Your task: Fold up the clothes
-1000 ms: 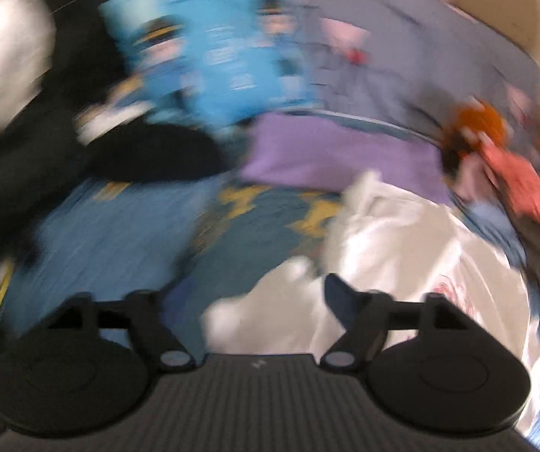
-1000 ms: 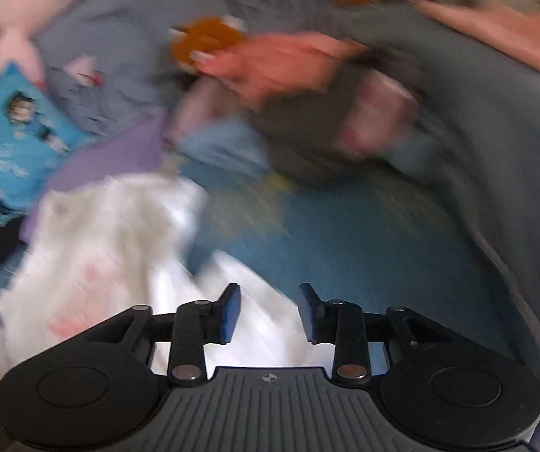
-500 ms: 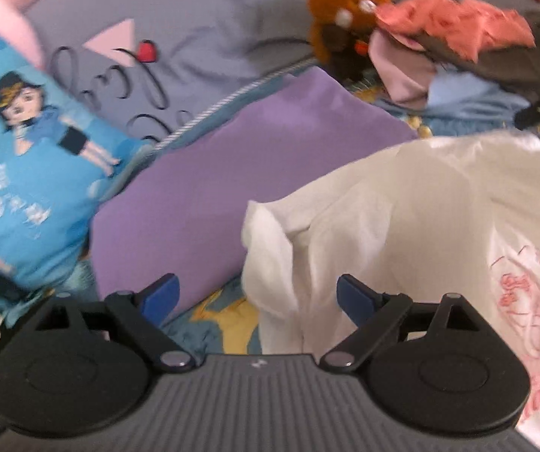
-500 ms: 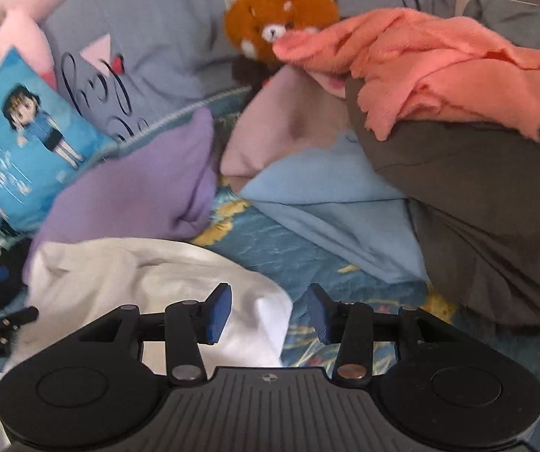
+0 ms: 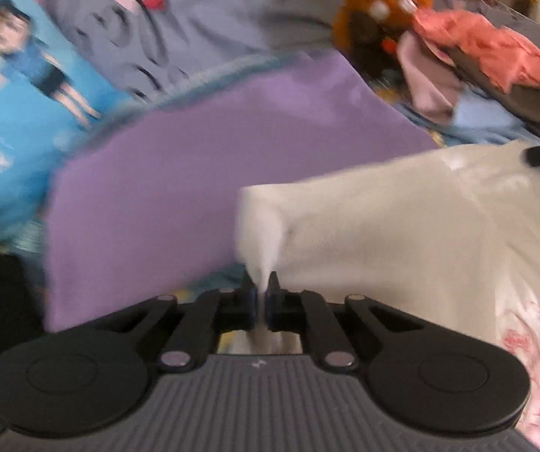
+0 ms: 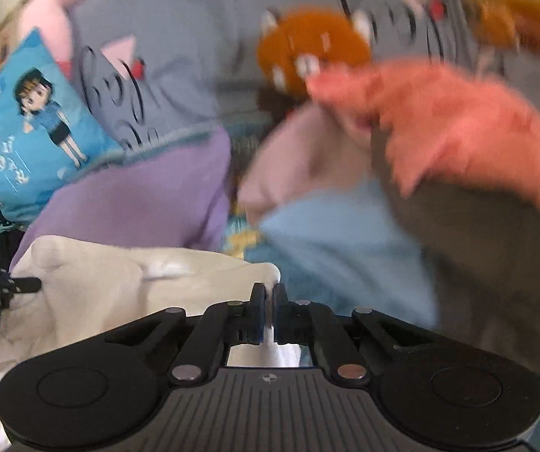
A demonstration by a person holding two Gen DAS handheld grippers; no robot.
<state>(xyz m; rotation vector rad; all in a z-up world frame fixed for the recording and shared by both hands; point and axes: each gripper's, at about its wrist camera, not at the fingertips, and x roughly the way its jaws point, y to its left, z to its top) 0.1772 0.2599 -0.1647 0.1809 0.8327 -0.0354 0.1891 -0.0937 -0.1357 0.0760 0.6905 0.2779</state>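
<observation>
Seen in the left wrist view, from left to right: blue cartoon-print pillow (image 5: pixel 13 105) at 10 o'clock, grey lettered pillow (image 5: pixel 209 15) at 12, flat purple cloth (image 5: pixel 202 173) across the middle, orange plush toy (image 5: pixel 383 3) at 1 o'clock, heap of unfolded clothes (image 5: pixel 496 67) at 2, all on a bed with a blue patterned sheet (image 5: pixel 213 282).

White shirt (image 5: pixel 401 233), with a red print toward 4 o'clock, spread from centre to the right edge, overlapping the purple cloth's near side. Left gripper (image 5: pixel 261 293) pinched nearly closed on one corner of it, a peak of fabric rising from between the fingers. Right gripper (image 6: pixel 268 301) likewise clamped tight on a far corner of the same shirt (image 6: pixel 119 282), seen at 6 o'clock in its own view; its dark tip also visible at 3 o'clock in the left view.

Likely step: stretching or carrying the held edge for a fold, though which fold cannot be told through the blur. Best done by keeping both grips firm, holding the edge taut and level between the two corners, moving both at an even pace, and laying the edge down square so no wrinkle gets trapped.

Count: two grippers, one white shirt, one purple cloth, two pillows, one plush toy in the left view. In the heap, at least four garments: coral (image 6: pixel 458 120), pale pink (image 6: pixel 300 158), light blue (image 6: pixel 345 248), dark brown-grey (image 6: pixel 496 256).
</observation>
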